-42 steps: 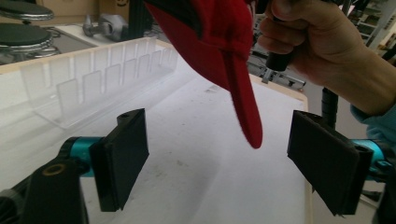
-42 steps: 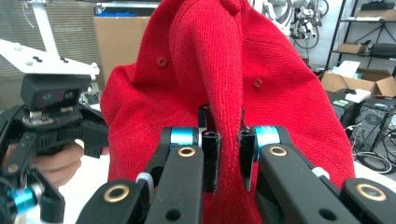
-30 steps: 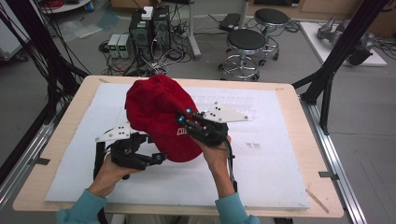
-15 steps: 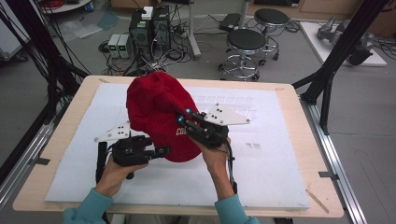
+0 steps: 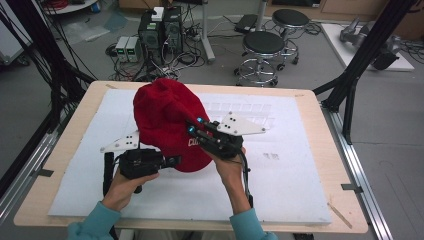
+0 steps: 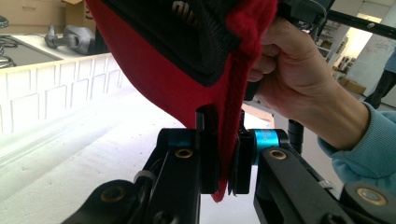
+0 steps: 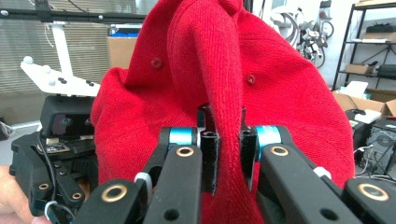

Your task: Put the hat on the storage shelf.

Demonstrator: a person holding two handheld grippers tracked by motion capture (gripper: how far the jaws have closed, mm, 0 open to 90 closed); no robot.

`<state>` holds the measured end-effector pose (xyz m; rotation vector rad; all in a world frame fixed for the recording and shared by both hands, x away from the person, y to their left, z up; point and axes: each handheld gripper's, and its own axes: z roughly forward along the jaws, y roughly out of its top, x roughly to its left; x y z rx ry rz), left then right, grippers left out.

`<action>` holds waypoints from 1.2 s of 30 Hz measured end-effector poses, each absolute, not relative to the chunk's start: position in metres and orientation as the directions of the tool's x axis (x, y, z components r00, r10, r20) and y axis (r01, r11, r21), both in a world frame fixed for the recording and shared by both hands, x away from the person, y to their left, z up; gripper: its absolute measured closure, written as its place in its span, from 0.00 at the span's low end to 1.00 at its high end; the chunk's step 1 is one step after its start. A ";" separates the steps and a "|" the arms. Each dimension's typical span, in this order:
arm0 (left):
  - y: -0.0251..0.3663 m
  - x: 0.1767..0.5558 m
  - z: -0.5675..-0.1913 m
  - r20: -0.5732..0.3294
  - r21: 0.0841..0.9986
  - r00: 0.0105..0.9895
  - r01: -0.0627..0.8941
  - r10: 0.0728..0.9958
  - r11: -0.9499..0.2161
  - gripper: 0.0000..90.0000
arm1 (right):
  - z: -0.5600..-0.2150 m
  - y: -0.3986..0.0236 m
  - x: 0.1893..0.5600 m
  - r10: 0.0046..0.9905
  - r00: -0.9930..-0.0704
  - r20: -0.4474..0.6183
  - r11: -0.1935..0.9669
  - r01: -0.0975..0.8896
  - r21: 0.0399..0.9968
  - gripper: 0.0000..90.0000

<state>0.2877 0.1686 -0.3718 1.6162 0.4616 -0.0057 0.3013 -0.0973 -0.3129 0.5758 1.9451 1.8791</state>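
Red knit fabric, a baseball-style cap [image 5: 167, 125], hangs lifted off the table between 2 hand-held grippers. The left gripper [image 6: 223, 161] has its 2 black jaws closed on a fold of the cap's edge; in the left gripper view the red cloth runs straight down through the narrow gap between them, and a short tip of it pokes out below. Above those jaws the cap opens out, showing its dark mesh lining [image 6: 187, 37] and the red underside of the crown.

Just to the right of the left gripper's jaws, the person's right hand [image 6: 299, 88] curls around a black handle, with a teal sleeve [image 6: 369, 154] at the wrist.

The right gripper [image 7: 228, 147] is clamped the same way: its jaws pinch a raised ridge of the cap's outer fabric, which stands up between them and climbs to the top of the right gripper view. Beyond its jaws the rounded crown spreads to both sides, with 2 small eyelets [image 7: 156, 61] visible. Off to the left of these jaws sits the other gripper's black body with its white plate [image 7: 56, 77].

From the high view, both grippers meet at the cap's near, lower edge, above a white mat [image 5: 300, 185] on the wooden table [image 5: 327, 165].
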 end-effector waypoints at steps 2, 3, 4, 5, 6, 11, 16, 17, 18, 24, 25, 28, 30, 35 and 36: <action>0.168 0.287 -0.371 -0.277 0.954 0.915 0.298 0.293 -0.030 0.94 | -0.313 -0.098 0.301 0.533 -0.846 0.010 0.031 0.031 0.999 0.86; 0.168 0.287 -0.370 -0.270 0.955 0.916 0.294 0.297 -0.039 0.94 | -0.313 -0.098 0.301 0.533 -0.846 0.010 0.031 0.031 0.999 0.86; 0.168 0.287 -0.370 -0.265 0.954 0.915 0.294 0.305 -0.053 0.94 | -0.313 -0.098 0.301 0.534 -0.845 0.005 0.034 0.027 0.999 0.80; 0.168 0.286 -0.370 -0.263 0.953 0.914 0.296 0.309 -0.067 0.94 | -0.312 -0.099 0.301 0.533 -0.846 0.017 0.024 0.036 0.999 0.61; 0.167 0.286 -0.370 -0.257 0.953 0.913 0.294 0.317 -0.073 0.94 | -0.312 -0.099 0.301 0.533 -0.846 0.017 0.024 0.036 0.999 0.61; 0.168 0.287 -0.370 -0.249 0.955 0.906 0.288 0.342 -0.067 0.94 | -0.314 -0.103 0.304 0.621 -0.782 0.053 0.042 0.101 0.994 0.12; 0.170 0.290 -0.363 -0.220 0.961 0.899 0.267 0.378 -0.075 0.94 | -0.316 -0.111 0.301 0.626 -0.779 0.038 0.075 0.109 0.991 0.12; 0.170 0.291 -0.361 -0.214 0.962 0.901 0.261 0.378 -0.076 0.94 | -0.317 -0.114 0.300 0.632 -0.775 0.023 0.091 0.104 0.990 0.12; 0.170 0.292 -0.359 -0.210 0.963 0.900 0.258 0.381 -0.079 0.94 | -0.318 -0.120 0.297 0.643 -0.766 0.009 0.113 0.107 0.988 0.12; 0.166 0.304 -0.342 -0.132 0.970 0.884 0.209 0.448 -0.127 0.94 | -0.322 -0.144 0.289 0.691 -0.723 -0.018 0.145 0.114 0.983 0.12; 0.164 0.305 -0.339 -0.125 0.970 0.881 0.205 0.456 -0.129 0.94 | -0.323 -0.151 0.287 0.701 -0.713 -0.021 0.142 0.111 0.984 0.12; 0.160 0.314 -0.331 -0.102 0.971 0.868 0.193 0.486 -0.141 0.94 | -0.329 -0.167 0.281 0.724 -0.689 -0.014 0.136 0.123 0.983 0.12; 0.157 0.320 -0.327 -0.087 0.971 0.861 0.185 0.501 -0.149 0.94 | -0.334 -0.178 0.277 0.739 -0.673 -0.014 0.139 0.133 0.981 0.12; 0.146 0.337 -0.316 -0.032 0.968 0.841 0.161 0.541 -0.193 0.94 | -0.347 -0.207 0.266 0.779 -0.626 -0.007 0.131 0.152 0.980 0.12; 0.144 0.339 -0.315 -0.033 0.967 0.836 0.164 0.547 -0.193 0.94 | -0.350 -0.213 0.264 0.785 -0.620 0.000 0.127 0.161 0.979 0.12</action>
